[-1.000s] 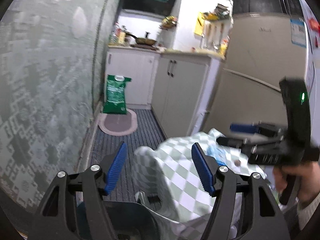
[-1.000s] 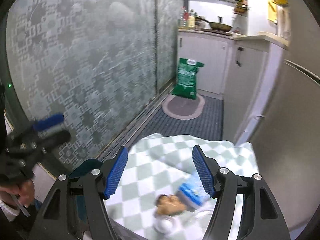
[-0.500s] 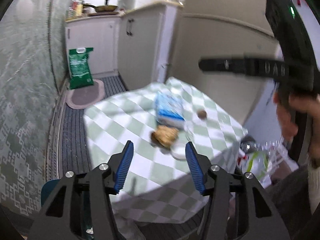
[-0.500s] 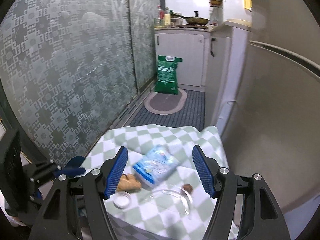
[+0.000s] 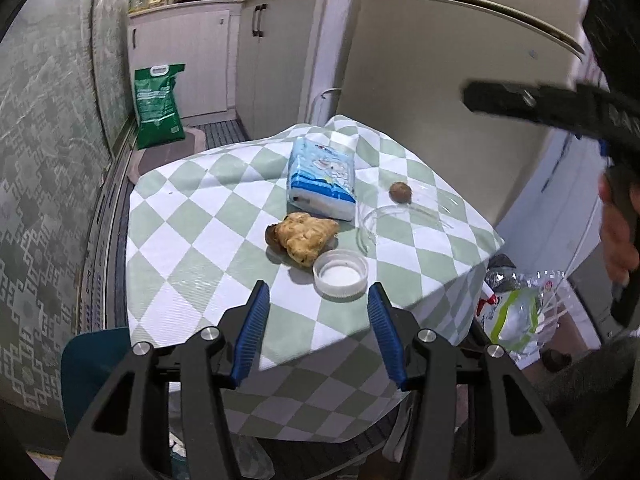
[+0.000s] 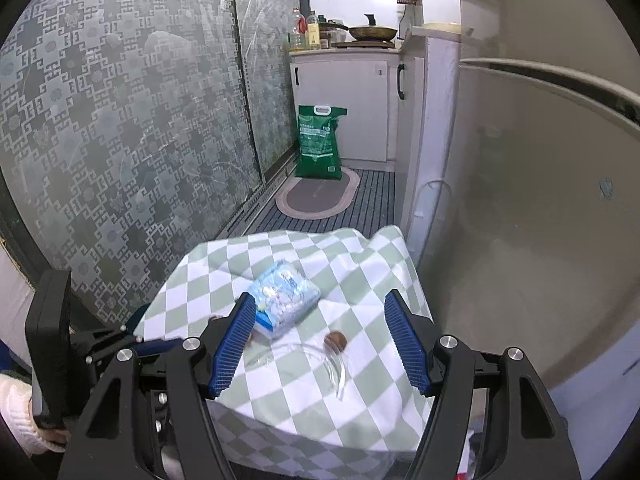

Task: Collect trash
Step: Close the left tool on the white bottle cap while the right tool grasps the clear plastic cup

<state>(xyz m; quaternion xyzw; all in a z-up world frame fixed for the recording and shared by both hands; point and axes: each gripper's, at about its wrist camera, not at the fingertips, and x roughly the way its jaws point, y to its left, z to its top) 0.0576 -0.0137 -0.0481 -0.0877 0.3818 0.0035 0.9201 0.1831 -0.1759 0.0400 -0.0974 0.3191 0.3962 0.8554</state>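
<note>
On the checkered tablecloth (image 5: 192,216) lie a blue-and-white tissue pack (image 5: 322,178), a brown crumpled lump (image 5: 306,236), a white lid (image 5: 340,274), a clear plastic cup on its side (image 5: 400,224) and a small brown nut-like ball (image 5: 401,192). My left gripper (image 5: 318,332) is open and empty, just short of the lid. My right gripper (image 6: 320,344) is open and empty, above the near table edge, with the clear cup (image 6: 320,364), ball (image 6: 335,340) and tissue pack (image 6: 284,300) between its fingers in view.
A fridge (image 5: 460,60) stands right behind the table. A patterned glass sliding door (image 6: 120,140) is on the left. A green bag (image 6: 320,142) and oval mat (image 6: 318,196) lie on the floor beyond. A clear bag with trash (image 5: 516,312) hangs right of the table.
Both grippers have swung from looking across the kitchen to looking down at the table and moved closer to the trash. Both stay open.
</note>
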